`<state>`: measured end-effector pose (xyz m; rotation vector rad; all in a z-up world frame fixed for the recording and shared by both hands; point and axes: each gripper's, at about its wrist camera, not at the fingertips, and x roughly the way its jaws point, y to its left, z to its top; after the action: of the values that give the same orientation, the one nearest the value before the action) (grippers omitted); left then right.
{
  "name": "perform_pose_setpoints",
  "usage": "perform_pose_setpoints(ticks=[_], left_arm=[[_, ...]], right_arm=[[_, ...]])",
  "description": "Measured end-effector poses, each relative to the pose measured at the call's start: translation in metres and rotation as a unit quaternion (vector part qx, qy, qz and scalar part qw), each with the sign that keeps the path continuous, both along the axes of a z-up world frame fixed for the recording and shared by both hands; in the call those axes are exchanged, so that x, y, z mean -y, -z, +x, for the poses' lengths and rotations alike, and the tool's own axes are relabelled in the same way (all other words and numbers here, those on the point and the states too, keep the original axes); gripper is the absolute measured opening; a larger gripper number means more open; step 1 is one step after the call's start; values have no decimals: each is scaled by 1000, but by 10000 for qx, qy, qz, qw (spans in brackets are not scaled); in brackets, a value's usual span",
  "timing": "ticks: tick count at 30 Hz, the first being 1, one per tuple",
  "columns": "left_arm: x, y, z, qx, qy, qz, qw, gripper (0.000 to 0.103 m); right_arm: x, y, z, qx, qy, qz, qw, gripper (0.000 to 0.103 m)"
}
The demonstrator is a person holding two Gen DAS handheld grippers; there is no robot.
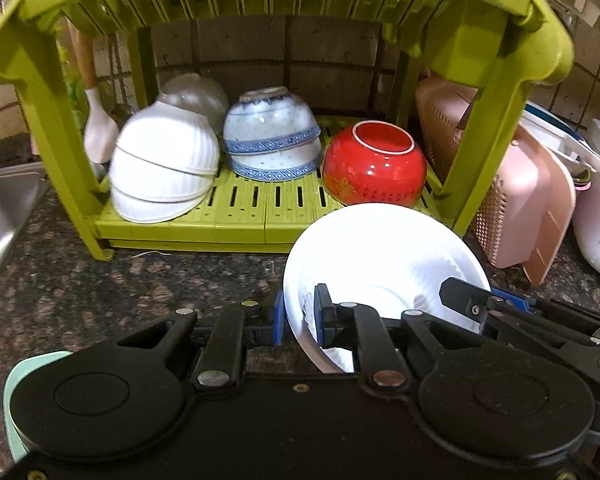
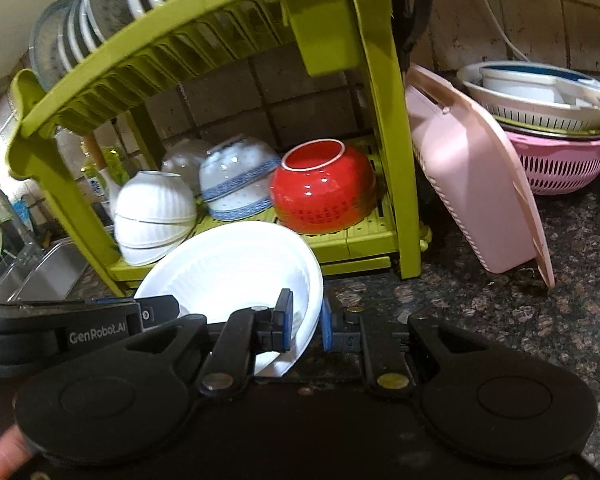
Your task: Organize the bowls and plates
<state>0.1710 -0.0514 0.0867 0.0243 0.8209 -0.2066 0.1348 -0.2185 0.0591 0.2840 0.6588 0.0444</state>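
Both the left tool and right tool pinch opposite rims of the white bowl

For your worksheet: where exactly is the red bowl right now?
In both wrist views the red bowl sits upside down at the right end of the green rack's lower shelf, right of the blue-patterned bowls.

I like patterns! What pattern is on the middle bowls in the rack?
White with blue patterned bands around the rims, on the middle bowls; clearest in the left wrist view.
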Motion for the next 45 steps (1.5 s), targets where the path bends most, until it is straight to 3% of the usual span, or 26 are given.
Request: perform_pose_setpoints(ticks=[10,17,21,45], left_arm=[[-9,-13,-42,103,-15,61,9999,20],[-15,-2,-64,-90,42,124,9999,20],[-17,9,-70,-319,98,129,9994,20],[-13,47,-67,-617,278,548,9962,22]], right_arm=[[-11,-12,-49,182,-200,-122,9996,17],[-13,-7,-67,-50,-291,37,9996,17],[-17,0,-71,-139,-294,-72,9994,17],[-33,28,-62,-576,-300,-642,9958,19]])
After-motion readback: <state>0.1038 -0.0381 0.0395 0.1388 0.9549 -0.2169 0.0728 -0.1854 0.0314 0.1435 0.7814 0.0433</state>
